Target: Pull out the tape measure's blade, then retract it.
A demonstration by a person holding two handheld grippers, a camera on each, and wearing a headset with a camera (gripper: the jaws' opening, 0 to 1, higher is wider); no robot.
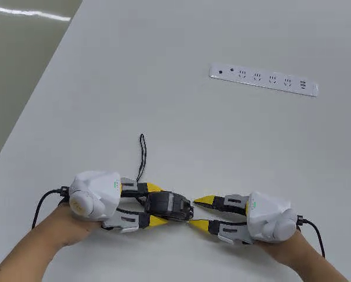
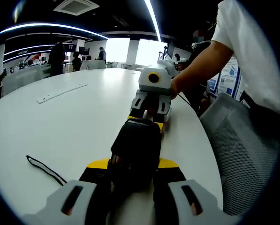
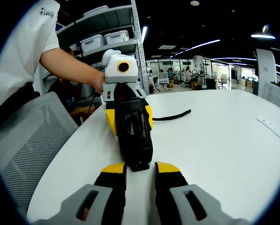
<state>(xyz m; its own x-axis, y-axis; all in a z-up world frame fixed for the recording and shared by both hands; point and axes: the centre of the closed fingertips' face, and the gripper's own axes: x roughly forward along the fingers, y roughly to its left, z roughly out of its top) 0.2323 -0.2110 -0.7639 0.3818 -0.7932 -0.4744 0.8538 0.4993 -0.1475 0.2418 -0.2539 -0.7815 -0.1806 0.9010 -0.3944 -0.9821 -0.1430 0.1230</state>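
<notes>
Nearest the person, a left hand [image 1: 60,226] and a right hand [image 1: 287,247] each grip a white-bodied tool low on the grey table [image 1: 163,88], and the two tools point at each other, nose to nose. The left gripper [image 1: 156,204] has its yellow-tipped jaws pressed against the two sides of the black tape measure [image 1: 170,205], which lies on the tabletop between the tools. In the left gripper view the case sits wedged between the yellow pads. The right gripper [image 1: 200,212] has its jaws parted, its tips on either side of the tape measure's front end. In the right gripper view a gap shows on both sides of that end. I cannot tell whether any blade is drawn out. Just beyond the case, a thin black wrist strap [image 1: 141,155] trails away across the table. Well past it, towards the far right, a white power strip [image 1: 263,79] lies flat.
</notes>
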